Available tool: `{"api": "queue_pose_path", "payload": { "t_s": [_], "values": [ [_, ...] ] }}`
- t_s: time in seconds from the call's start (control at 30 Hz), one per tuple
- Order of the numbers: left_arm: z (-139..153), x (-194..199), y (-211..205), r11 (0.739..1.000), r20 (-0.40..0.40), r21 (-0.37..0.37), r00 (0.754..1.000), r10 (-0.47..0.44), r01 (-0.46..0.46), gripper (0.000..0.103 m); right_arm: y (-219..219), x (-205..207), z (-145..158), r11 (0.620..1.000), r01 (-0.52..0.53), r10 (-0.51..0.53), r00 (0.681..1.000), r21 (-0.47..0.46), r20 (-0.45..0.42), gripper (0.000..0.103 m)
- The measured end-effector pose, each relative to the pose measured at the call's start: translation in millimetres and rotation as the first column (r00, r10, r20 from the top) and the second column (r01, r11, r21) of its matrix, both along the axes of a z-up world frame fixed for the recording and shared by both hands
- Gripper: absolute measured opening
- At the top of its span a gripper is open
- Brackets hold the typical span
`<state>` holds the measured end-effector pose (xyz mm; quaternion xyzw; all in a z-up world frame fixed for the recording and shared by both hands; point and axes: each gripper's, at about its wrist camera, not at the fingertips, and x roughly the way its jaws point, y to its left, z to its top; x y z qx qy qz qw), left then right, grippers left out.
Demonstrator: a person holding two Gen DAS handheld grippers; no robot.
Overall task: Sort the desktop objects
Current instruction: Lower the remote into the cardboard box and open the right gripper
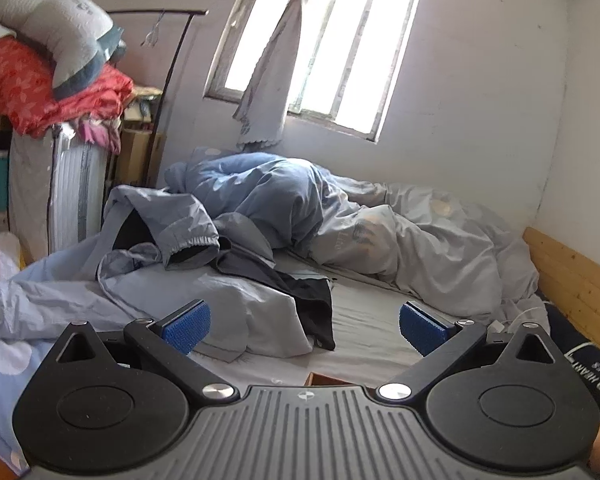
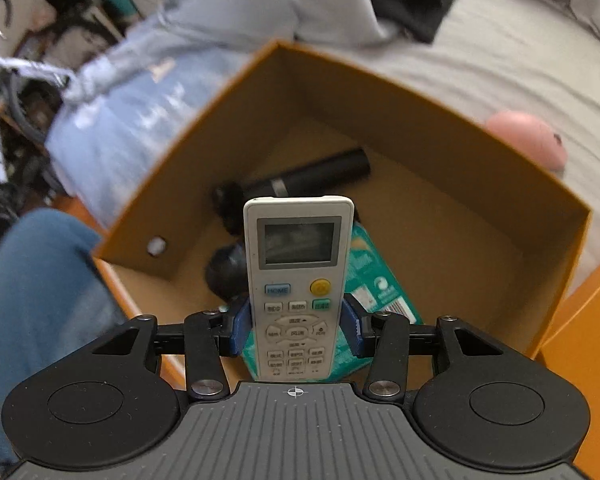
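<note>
White rectangular plastic remote control [image 2: 297, 280], pinched across its lower half by my right gripper [image 2: 296, 330], hangs over the open orange cardboard box [image 2: 440, 96]; I should lower it onto bare floor beside the green packet [image 2: 374, 280] before releasing, my left gripper [image 1: 304, 322] spread empty.

My bed [image 1: 364, 320] carries everything here — its pale grey sheet shows bare in the middle, with a rumpled grey-blue duvet [image 1: 420, 232] heaped along the wall side and a grey jacket [image 1: 171, 224] and dark garment [image 1: 316, 300] lying over the near left. On that sheet, seen from my right wrist, sits an open orange cardboard box [image 2: 440, 128], and just beyond its far right wall lies a pink rounded object [image 2: 528, 136] — I cannot tell what it is.
</note>
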<state>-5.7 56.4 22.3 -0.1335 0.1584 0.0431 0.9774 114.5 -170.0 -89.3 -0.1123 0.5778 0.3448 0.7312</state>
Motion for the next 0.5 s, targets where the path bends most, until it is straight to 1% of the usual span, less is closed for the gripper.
{"api": "queue_pose_path", "payload": {
  "t_s": [0.1,0.2,0.27,0.33,0.4,0.47,0.5],
  "values": [
    [-6,5,2,1.0,-0.011,-0.01,1.0,0.007,-0.007,0.103,10,-3,-18,0.998,-0.007,0.006,1.0,-0.058,-0.016,0.05],
    [-7,3,1,1.0,-0.002,0.005,1.0,0.016,-0.016,0.103,18,-6,-35,0.994,-0.007,0.005,1.0,-0.108,-0.019,0.05],
    [-7,2,2,1.0,-0.001,0.009,1.0,0.017,-0.017,0.103,20,-8,-40,0.993,0.003,-0.004,1.0,-0.12,-0.015,0.051],
    [-8,3,4,1.0,-0.006,0.006,1.0,0.021,-0.021,0.103,20,-10,-38,0.993,0.013,-0.013,1.0,-0.116,0.0,0.051],
    [-8,4,5,1.0,-0.011,0.002,1.0,0.023,-0.023,0.103,20,-12,-33,0.994,0.02,-0.019,1.0,-0.111,0.013,0.056],
    [-9,3,4,1.0,-0.012,0.005,1.0,0.025,-0.025,0.103,16,-14,-27,0.994,0.036,-0.033,0.999,-0.108,0.031,0.068],
    [-9,2,4,1.0,-0.011,0.007,1.0,0.025,-0.025,0.103,12,-13,-21,0.994,0.047,-0.044,0.998,-0.099,0.041,0.07]
  ]
}}
